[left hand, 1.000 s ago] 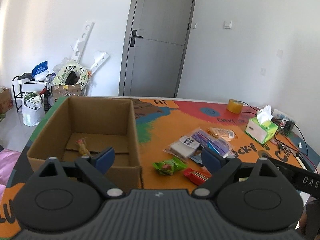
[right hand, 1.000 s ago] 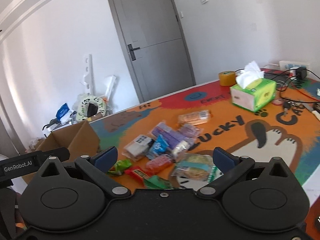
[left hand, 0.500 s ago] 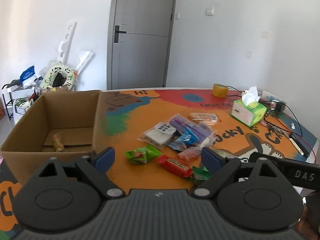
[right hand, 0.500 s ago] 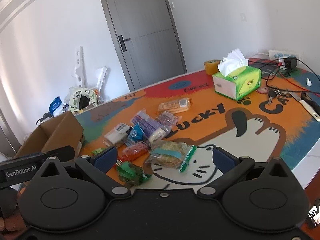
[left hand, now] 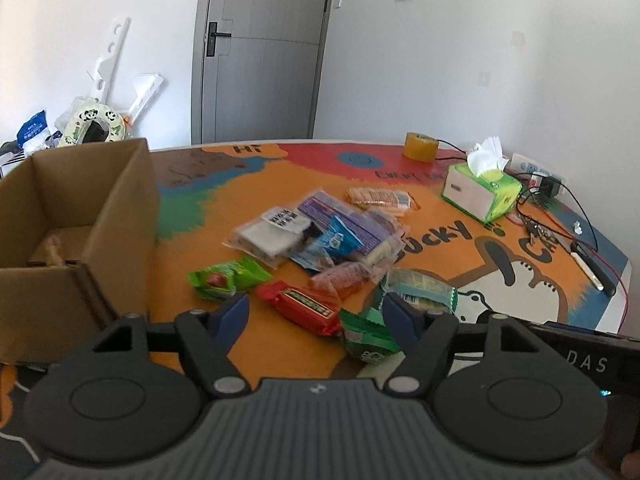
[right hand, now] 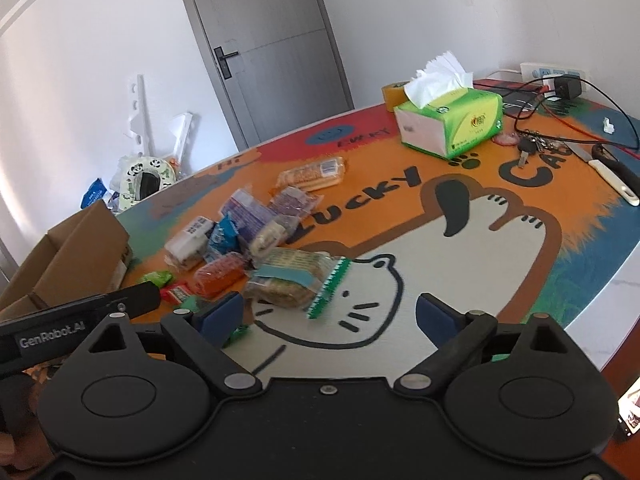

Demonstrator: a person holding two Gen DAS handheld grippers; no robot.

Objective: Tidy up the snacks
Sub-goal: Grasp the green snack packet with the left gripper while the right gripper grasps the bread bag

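A pile of snack packets lies mid-table: a red bar (left hand: 296,307), a light green packet (left hand: 226,278), a dark green packet (left hand: 366,336), a white pack (left hand: 272,234) and a cracker pack with a green edge (right hand: 292,282). An open cardboard box (left hand: 120,216) stands at the left with one small snack (left hand: 52,248) inside. My left gripper (left hand: 316,312) is open and empty, just above the red bar. My right gripper (right hand: 330,318) is open and empty, low in front of the cracker pack. The box also shows in the right wrist view (right hand: 72,256).
A green tissue box (right hand: 450,124), a tape roll (left hand: 420,147), keys (right hand: 528,148), cables, a charger (right hand: 566,86) and a knife (right hand: 612,172) sit at the table's right side. The table's near right edge (right hand: 600,304) is close. A door and clutter stand behind.
Both grippers have swung right from the box toward the snack pile and come closer to it. The left jaws have narrowed a little. Nothing was picked up.
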